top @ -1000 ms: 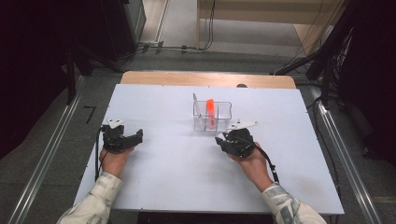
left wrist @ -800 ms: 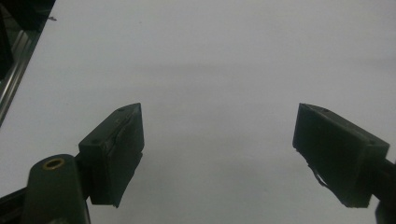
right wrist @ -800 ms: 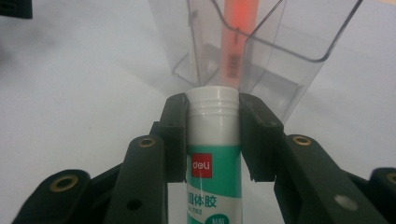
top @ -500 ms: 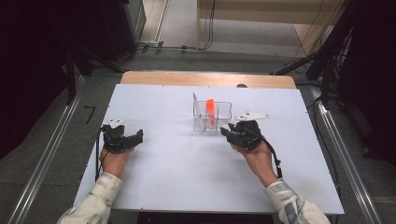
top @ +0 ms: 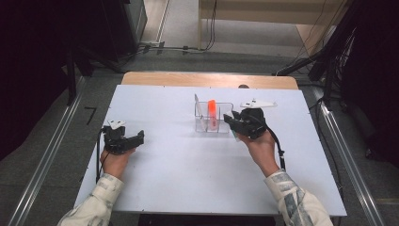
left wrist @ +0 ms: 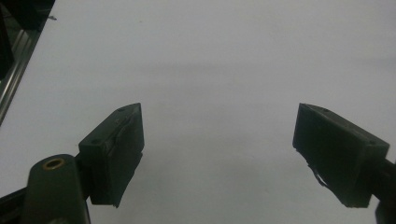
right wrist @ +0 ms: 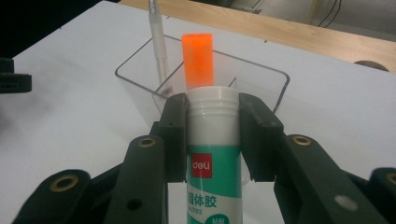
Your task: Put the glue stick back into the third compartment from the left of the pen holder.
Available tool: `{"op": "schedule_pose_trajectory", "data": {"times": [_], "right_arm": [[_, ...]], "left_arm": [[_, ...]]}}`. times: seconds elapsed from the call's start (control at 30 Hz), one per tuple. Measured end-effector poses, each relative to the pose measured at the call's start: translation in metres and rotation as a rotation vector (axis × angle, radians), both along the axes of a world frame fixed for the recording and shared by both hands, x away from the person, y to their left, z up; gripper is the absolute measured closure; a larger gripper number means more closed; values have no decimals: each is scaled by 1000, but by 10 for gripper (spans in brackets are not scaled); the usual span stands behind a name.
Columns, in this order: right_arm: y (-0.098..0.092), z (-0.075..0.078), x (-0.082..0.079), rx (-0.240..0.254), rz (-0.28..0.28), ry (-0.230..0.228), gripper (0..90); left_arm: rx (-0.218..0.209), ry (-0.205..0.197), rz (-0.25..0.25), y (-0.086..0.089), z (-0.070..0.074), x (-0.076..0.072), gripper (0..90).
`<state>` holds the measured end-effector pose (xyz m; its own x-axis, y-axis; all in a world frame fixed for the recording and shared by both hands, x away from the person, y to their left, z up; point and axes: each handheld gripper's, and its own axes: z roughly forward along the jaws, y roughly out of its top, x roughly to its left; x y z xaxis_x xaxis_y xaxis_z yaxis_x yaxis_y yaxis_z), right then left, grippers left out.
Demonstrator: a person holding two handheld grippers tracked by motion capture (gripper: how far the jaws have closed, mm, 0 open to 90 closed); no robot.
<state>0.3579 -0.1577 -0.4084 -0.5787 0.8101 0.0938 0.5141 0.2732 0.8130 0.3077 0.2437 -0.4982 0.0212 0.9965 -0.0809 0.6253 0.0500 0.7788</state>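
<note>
Right gripper view: glue stick (right wrist: pixel 214 140), judged light, rigid, slippery, is pinched below its cap by right gripper (right wrist: pixel 214 116); left gripper (left wrist: pixel 219 149) spread, empty

My right tool (right wrist: pixel 212 140) is black with brass-coloured rivets, and the glue stick (right wrist: pixel 214 154) in it is white at the cap and green below, with a red label in white lettering. The holder (right wrist: pixel 261 84) beyond is clear plastic; in it I see a bright orange marker (right wrist: pixel 198 58) and a whitish pen (right wrist: pixel 158 42). The tabletop (top: pixel 188 174) is white, edged with pale wood at the back. My left tool (left wrist: pixel 219 154) is black too. My sleeves (top: pixel 291 197) are pale with a grey pattern.
</note>
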Motion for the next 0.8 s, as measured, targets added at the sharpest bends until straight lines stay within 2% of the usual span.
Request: {"op": "schedule_pose_trajectory", "data": {"times": [0.13, 0.8], "right_arm": [[2, 2, 10, 11, -12, 12, 631], [22, 20, 45, 14, -56, -20, 631]], "left_arm": [[0, 1, 0, 0, 0, 0, 169], [-1, 5, -2, 1, 0, 0, 169]]}}
